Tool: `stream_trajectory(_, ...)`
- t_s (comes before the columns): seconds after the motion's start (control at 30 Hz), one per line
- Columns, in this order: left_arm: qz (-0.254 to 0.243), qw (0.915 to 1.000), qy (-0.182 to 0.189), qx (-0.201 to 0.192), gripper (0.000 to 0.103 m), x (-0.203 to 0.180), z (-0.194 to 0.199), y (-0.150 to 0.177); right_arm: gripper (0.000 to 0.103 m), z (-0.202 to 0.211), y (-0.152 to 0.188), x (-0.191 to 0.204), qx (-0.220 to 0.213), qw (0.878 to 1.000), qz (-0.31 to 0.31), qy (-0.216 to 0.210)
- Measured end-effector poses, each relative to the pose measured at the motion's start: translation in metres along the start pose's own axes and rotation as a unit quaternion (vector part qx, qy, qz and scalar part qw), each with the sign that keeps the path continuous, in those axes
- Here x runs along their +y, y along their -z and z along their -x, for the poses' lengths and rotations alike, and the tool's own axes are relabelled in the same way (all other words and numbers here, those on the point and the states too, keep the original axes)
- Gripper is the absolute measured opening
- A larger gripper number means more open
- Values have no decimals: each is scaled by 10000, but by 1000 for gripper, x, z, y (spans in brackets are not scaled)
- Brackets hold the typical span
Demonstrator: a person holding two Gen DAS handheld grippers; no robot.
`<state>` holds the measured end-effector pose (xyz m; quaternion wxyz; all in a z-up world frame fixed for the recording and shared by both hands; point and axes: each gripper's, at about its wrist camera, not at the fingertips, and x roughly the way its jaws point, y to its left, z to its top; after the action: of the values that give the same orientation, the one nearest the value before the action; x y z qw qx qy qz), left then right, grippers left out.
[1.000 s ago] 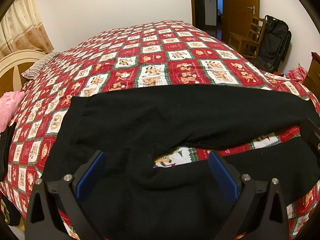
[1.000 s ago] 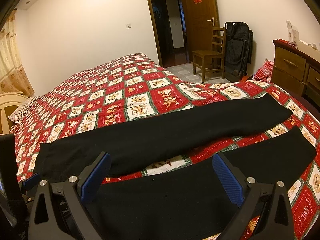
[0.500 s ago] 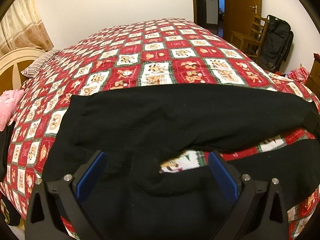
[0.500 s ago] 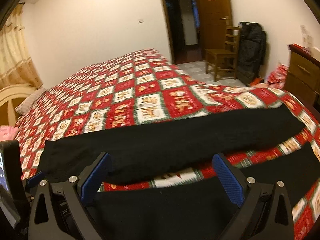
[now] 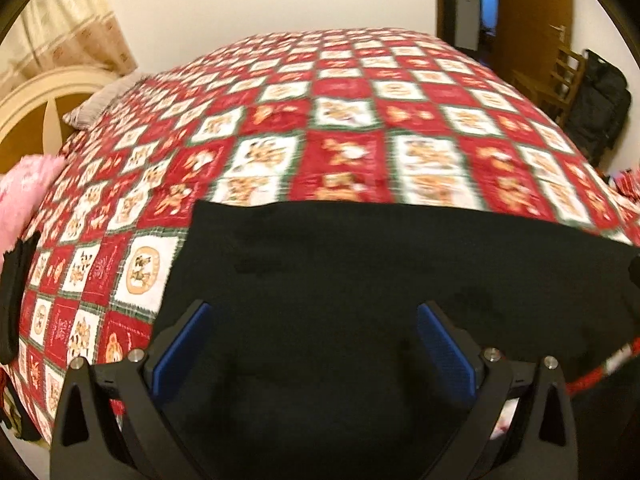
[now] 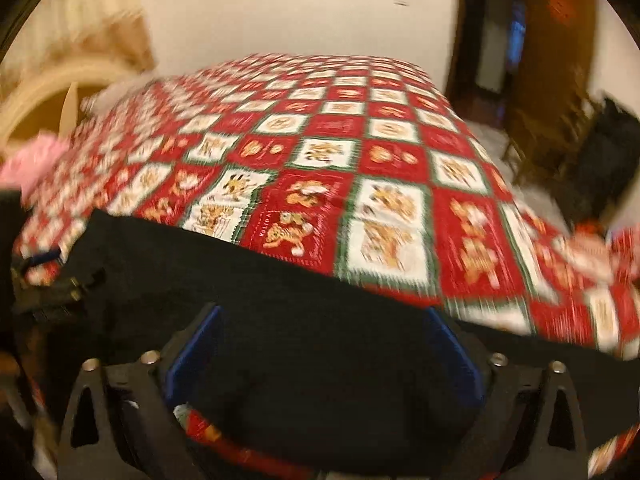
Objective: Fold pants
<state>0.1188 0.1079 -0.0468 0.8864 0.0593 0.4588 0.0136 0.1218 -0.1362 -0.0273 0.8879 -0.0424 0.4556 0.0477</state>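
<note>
The black pants [image 5: 360,272] lie flat on the bed [image 5: 344,128], on the near part of its red and white checked cover. Their top edge runs across the cover from side to side, and the dark cloth fills the space from there down to the near edge of the bed.

The left gripper [image 5: 314,344] points down at the pants. Its two blue fingers [image 5: 182,348] stand wide apart. Black cloth shows between them, but the fingers do not press on it, so they hold nothing.

The right gripper [image 6: 320,344] also points down at the pants, over one leg. In this blurred view a strip of the red cover [image 6: 208,432] shows just below the cloth by its near finger. Its blue fingers [image 6: 456,360] stand apart too, and they have just been closing a little. The cloth lies between them, but they do not pinch it.

A pink fluffy thing [image 5: 24,200] sits at the left side of the bed, near the headboard [image 5: 44,96]. A wooden chair [image 5: 560,76] stands past the far right corner of the bed.
</note>
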Motion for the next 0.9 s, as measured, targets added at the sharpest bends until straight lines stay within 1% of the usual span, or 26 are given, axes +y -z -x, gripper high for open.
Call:
stream_trajectory(0.03,38,10000,-45,43,103,3,-5,-1,79,-11,-5,2,88,9999,120,-40)
stream_trajectory(0.07,101,9999,-82,85,103,7,-10,-2,76,-25,-9,3,215,9994,236,-123)
stream_trajectory(0.13,274,9995,-33,175,103,17,-21,-4,75,-43,-13,3,395,9985,361,-118)
stream_trajectory(0.23,603,9971,163,428,103,29,-39,-5,75,-61,-11,3,614,9968,521,-7)
stream_trajectory(0.3,749,9953,233,571,103,32,-51,-4,74,-67,-7,-1,620,9970,431,-163)
stream_trajectory(0.37,598,9972,89,445,103,28,-52,-4,66,-69,-6,-5,595,9971,316,-353)
stream_trajectory(0.4,492,9980,36,397,103,24,-53,-4,60,-67,-6,-4,584,9965,393,-453)
stream_trajectory(0.43,436,9985,6,340,103,22,-53,-4,42,-66,-6,0,572,9958,455,-548)
stream_trajectory(0.47,453,9986,-3,287,103,23,-54,-4,32,-64,-7,3,587,9946,526,-682)
stream_trajectory(0.5,504,9984,1,251,103,22,-54,-3,13,-63,-8,6,604,9937,562,-758)
stream_trajectory(0.53,537,9983,18,230,103,24,-55,-3,8,-59,-8,10,607,9935,622,-738)
stream_trajectory(0.6,518,9983,41,245,103,25,-53,-4,6,-50,-6,18,447,9940,770,-635)
stream_trajectory(0.67,516,9979,112,385,103,28,-52,-6,6,-31,-2,23,226,9945,788,-650)
stream_trajectory(0.77,689,9955,359,540,103,36,-42,-6,6,5,9,33,-160,9934,927,-650)
stream_trajectory(0.9,897,9935,571,414,103,46,-19,-11,6,51,39,55,-564,9875,1339,-606)
